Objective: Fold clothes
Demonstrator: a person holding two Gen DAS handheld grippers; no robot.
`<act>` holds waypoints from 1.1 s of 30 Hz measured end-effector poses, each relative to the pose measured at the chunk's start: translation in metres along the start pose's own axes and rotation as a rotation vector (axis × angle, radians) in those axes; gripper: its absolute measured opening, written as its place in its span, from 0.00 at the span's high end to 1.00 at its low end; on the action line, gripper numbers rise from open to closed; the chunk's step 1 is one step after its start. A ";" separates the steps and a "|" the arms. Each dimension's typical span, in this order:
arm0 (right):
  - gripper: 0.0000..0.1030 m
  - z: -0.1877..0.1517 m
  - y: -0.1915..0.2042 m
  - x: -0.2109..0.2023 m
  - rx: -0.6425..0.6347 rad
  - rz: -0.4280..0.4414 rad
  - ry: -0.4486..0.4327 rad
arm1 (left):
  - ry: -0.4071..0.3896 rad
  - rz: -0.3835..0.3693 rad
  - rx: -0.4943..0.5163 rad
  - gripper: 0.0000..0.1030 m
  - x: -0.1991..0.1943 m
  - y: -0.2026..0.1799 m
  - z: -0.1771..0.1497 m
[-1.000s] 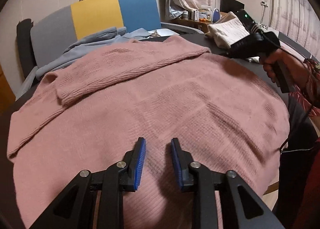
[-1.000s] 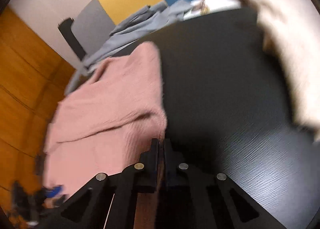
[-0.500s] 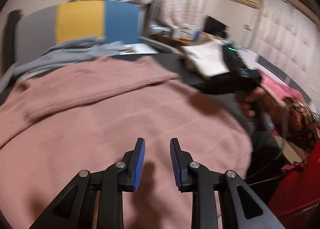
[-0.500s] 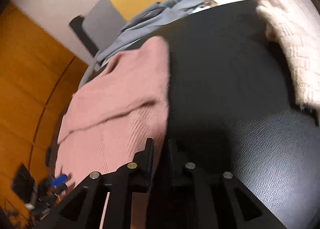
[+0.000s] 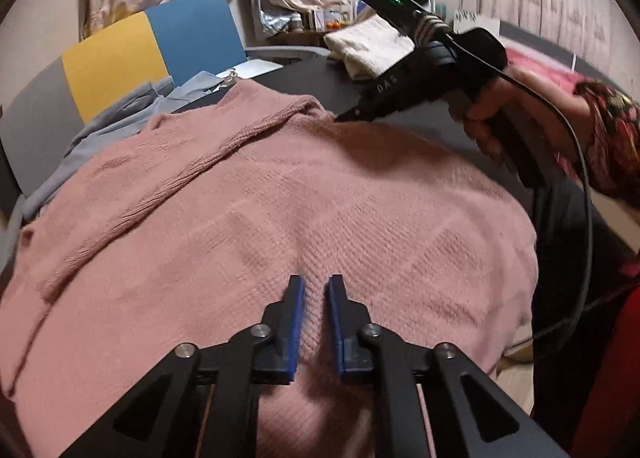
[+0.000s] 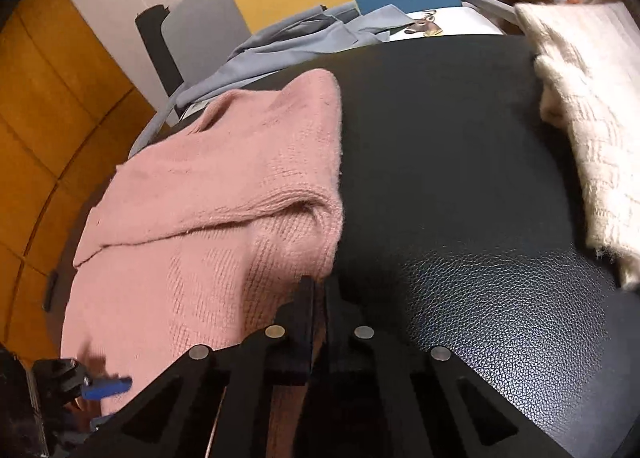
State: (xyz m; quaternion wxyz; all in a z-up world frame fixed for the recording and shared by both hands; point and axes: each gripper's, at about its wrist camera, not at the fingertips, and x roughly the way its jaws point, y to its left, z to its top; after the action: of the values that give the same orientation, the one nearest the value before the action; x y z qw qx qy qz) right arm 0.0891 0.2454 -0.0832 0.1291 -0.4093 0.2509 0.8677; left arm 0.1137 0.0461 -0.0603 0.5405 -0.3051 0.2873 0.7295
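Pink sweater (image 5: 280,217) covers black table (image 6: 460,177); left gripper (image 5: 316,290) spread above it, right gripper (image 6: 318,286) pinching its edge; cream knit (image 6: 592,117) and grey garment (image 6: 300,41) lie near.

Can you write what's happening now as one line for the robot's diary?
step: folding pink sweater | left gripper: open, over sweater | right gripper: shut at sweater edge | table

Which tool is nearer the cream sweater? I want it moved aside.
Right. The right tool sits at the pink sweater's far edge, toward the cream sweater; the left tool hovers over the pink sweater's near middle.
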 end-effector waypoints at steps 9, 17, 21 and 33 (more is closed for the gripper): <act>0.97 0.003 -0.007 0.001 0.025 0.019 -0.017 | -0.039 -0.007 -0.130 0.90 -0.014 0.022 -0.029; 0.59 -0.037 -0.031 -0.060 0.162 0.289 -0.040 | -0.090 -0.051 -0.213 0.91 -0.017 0.029 -0.038; 0.59 -0.080 -0.024 -0.072 0.165 0.362 0.040 | -0.085 -0.060 -0.219 0.91 -0.017 0.031 -0.036; 0.95 -0.094 0.031 -0.088 -0.068 0.065 0.007 | -0.082 -0.099 -0.293 0.90 -0.007 0.024 -0.024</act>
State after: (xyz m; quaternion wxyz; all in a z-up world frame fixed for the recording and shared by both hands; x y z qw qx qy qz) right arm 0.1922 0.1671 -0.0554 0.0858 -0.4082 0.2348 0.8780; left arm 0.0958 0.0179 -0.0685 0.5368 -0.3646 0.1401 0.7478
